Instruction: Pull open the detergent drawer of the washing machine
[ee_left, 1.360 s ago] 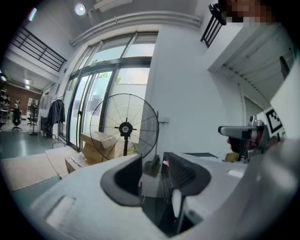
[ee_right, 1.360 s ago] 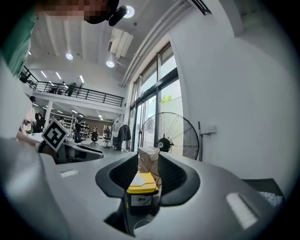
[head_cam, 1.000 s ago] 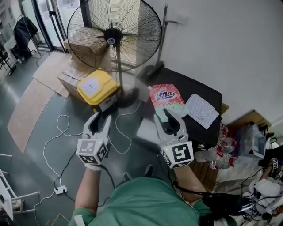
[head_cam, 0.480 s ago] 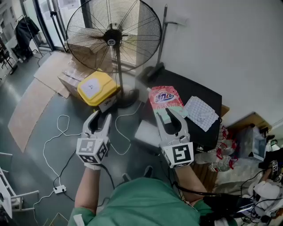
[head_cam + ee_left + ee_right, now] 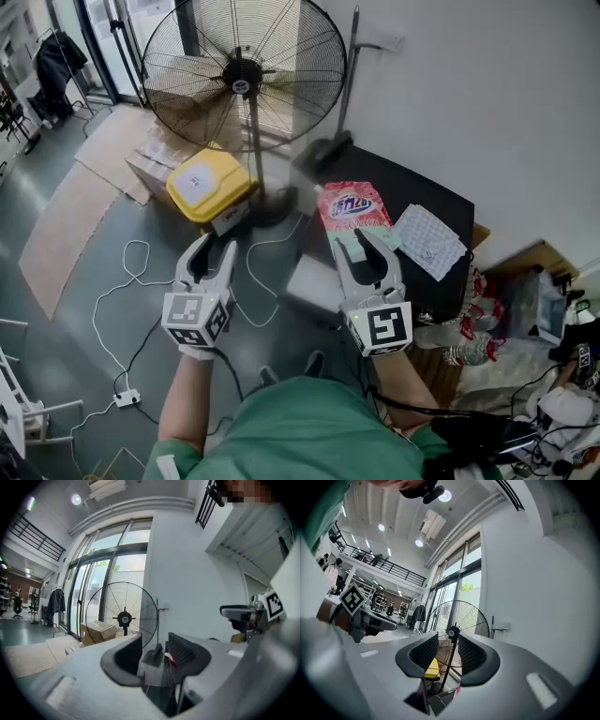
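Observation:
A black-topped machine [image 5: 427,197] stands against the white wall at the right, with its pale front [image 5: 309,277] facing me. No detergent drawer shows in any view. On its top lie a pink detergent bag [image 5: 352,208] and a checked cloth [image 5: 429,239]. My right gripper [image 5: 359,246] hovers over the machine's near corner, open and empty, and it looks out at the fan [image 5: 451,632]. My left gripper [image 5: 214,251] is held over the floor to the left of the machine, also open with nothing between its fingers. The same left gripper [image 5: 154,656] points towards the wall.
A big pedestal fan [image 5: 246,75] stands just left of the machine, and a yellow box [image 5: 206,185] sits by its base. Cardboard boxes [image 5: 155,155] lie behind. White cables [image 5: 122,291] and a power strip [image 5: 128,401] trail over the floor. Bottles and clutter [image 5: 525,309] fill the right side.
Both grippers stay where they were with jaws unchanged. Only the head view has shifted slightly.

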`<state>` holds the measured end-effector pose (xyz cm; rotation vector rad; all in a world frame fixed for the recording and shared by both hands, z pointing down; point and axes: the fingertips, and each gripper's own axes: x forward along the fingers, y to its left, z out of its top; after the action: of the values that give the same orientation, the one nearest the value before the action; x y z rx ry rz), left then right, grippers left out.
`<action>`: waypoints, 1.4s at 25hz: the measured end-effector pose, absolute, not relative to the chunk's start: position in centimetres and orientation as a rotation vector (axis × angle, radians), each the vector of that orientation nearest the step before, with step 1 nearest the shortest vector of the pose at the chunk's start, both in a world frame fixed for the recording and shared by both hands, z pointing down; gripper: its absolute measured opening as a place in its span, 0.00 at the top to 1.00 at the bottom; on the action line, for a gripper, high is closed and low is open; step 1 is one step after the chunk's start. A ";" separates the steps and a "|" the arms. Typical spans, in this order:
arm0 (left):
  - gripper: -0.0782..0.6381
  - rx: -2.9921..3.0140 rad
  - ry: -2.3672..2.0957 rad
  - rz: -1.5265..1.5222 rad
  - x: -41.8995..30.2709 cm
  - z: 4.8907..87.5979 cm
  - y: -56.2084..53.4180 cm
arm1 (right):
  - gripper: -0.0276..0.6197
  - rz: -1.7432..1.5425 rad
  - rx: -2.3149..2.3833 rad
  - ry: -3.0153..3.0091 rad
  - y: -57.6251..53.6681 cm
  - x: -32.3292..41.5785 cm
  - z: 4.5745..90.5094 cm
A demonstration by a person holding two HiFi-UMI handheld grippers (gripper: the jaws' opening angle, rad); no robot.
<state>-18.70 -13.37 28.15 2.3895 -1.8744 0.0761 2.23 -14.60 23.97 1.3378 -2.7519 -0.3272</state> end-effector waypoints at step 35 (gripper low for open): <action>0.64 2.384 -1.879 0.094 -18.1 28.6 -13.2 | 0.75 -0.318 1.343 -2.762 -14.4 3.2 24.3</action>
<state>-18.14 -13.25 28.64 2.3837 -1.8786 0.0945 3.19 -14.38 24.33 1.3426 -2.7617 -0.3179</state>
